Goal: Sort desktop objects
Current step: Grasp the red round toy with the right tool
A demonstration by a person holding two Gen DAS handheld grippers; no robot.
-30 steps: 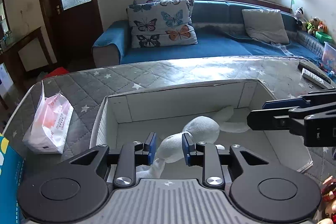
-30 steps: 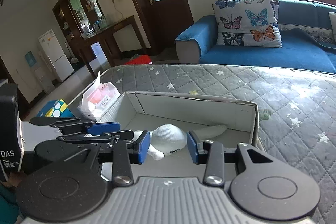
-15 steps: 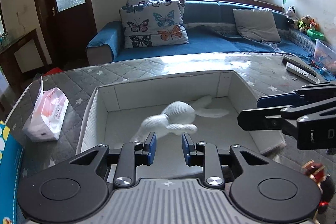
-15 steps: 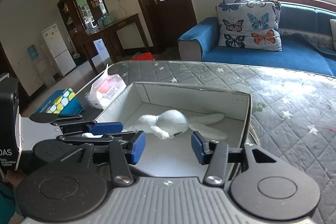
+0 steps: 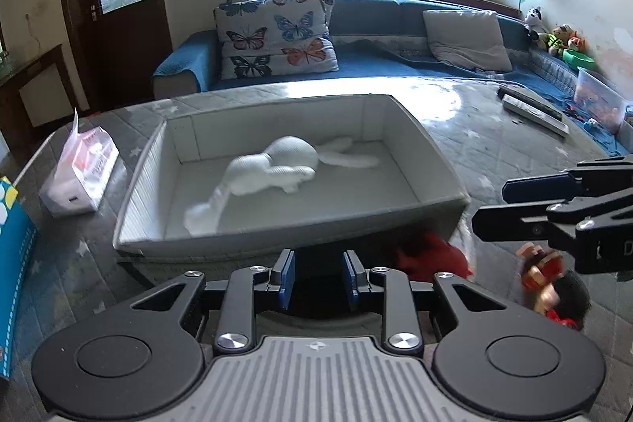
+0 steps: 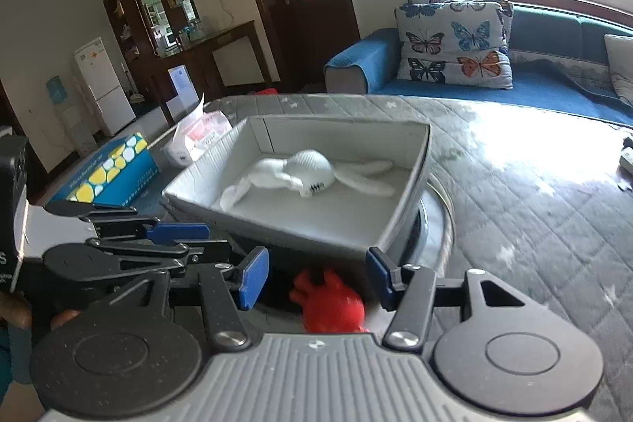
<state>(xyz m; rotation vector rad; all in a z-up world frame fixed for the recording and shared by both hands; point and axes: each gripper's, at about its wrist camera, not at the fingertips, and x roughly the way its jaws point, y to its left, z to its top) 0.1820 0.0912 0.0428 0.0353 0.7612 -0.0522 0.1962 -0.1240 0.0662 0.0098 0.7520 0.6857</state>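
Pulled back w/ both grippers since earlier; white plush rabbit (image 5: 277,165) lying in grey box (image 5: 435,161). Left gripper (image 5: 318,277) & right gripper (image 6: 316,273) spread, empty, framing red toy (image 6: 330,307) – prob next to sort

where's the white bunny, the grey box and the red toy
white bunny (image 5: 290,155), left wrist view, on its round head
grey box (image 6: 411,192), right wrist view, on its right wall
red toy (image 6: 336,307), right wrist view, on its body
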